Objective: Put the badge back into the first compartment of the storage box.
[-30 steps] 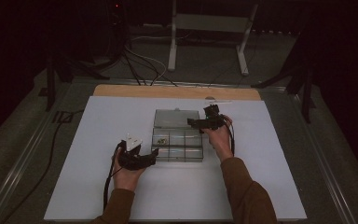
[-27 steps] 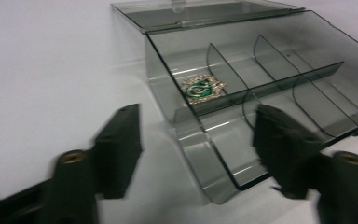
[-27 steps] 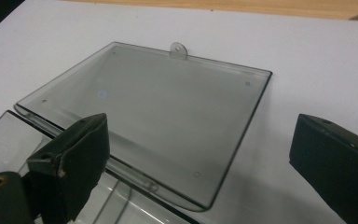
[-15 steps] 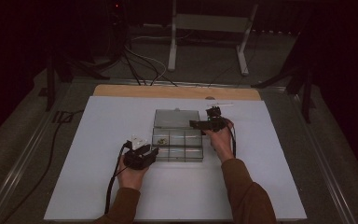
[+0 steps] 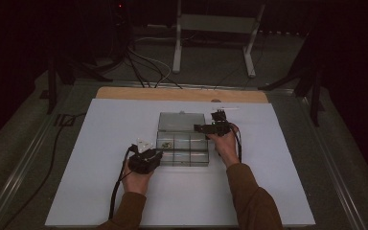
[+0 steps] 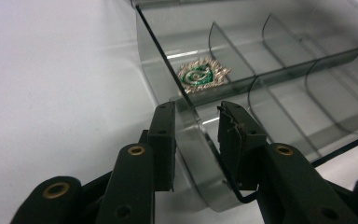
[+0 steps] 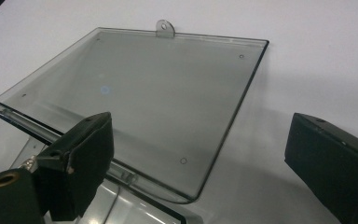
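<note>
White sheeting (image 5: 100,143) covers the table under a dark room, and the work sits at its middle.

Nearest the person, the left gripper (image 6: 196,135) has just been closing its jaws astride the near-left corner wall of the box (image 6: 186,135), a clear smoky plastic organiser with curved dividers. The wall stands between the pads (image 6: 165,140); a thin gap seems to remain on at least one side, so I judge the pinch not yet firm.

Just past that corner, in the first far compartment, lies a badge (image 6: 202,74), silver-edged with green enamel.

Farther on, the right gripper (image 7: 198,158) hangs spread wide above the back edge of the box, gripping nothing. Beyond it the lid (image 7: 140,98) lies thrown open flat on the sheet, its small tab (image 7: 165,28) pointing away. In the high view the box (image 5: 182,151) sits between both grippers, left (image 5: 146,160) and right (image 5: 211,128).

Risks, as I judge them: the wall is thin, slick and curved at the corner, so a closing pad could slide off or skate the light box across the sheet. Lifting by one corner would tip it and send the badge sliding over a divider. The right gripper, coming down carelessly, could catch the hinge and flip the lid.
</note>
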`<state>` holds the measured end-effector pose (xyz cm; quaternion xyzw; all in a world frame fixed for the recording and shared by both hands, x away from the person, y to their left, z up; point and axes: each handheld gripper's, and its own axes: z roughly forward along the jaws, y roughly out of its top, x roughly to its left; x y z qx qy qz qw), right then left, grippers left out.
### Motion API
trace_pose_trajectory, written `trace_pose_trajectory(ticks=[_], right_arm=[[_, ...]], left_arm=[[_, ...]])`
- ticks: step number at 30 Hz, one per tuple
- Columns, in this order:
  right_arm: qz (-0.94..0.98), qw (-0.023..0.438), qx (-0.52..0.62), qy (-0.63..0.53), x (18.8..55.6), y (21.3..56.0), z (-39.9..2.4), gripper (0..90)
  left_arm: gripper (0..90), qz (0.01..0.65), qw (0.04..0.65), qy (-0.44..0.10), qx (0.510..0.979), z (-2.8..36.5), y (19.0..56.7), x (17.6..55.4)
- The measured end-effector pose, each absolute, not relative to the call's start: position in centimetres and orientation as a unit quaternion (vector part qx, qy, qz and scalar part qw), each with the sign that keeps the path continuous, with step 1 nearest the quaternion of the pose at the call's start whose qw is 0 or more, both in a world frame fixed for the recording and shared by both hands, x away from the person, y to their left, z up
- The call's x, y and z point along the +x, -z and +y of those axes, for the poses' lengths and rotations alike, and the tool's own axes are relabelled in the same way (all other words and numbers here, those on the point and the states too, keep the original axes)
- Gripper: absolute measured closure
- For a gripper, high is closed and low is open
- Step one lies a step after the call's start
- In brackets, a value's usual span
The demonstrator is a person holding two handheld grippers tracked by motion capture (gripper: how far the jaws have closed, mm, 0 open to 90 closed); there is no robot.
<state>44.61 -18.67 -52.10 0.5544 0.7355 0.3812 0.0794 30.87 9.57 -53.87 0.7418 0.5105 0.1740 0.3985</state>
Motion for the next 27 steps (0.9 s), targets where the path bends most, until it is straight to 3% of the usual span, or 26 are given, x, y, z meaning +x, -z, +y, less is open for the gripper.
trace_pose_trajectory(ticks=[5, 15, 27], right_arm=[[0.732, 0.074, 0.558, -0.385, 44.67, 52.21, -18.73, 13.3], [0.726, 0.043, 0.563, -0.392, 44.73, 52.29, -18.58, 32.9], [0.711, 0.01, 0.577, -0.402, 45.02, 52.58, -18.98, 36.2]], left_arm=[[69.8, 0.512, 0.395, -0.175, 0.742, 9.52, 53.82, 30.88], [71.2, 0.512, 0.394, -0.175, 0.743, 9.56, 53.82, 30.88], [71.8, 0.514, 0.393, -0.177, 0.741, 9.5, 53.82, 30.84]])
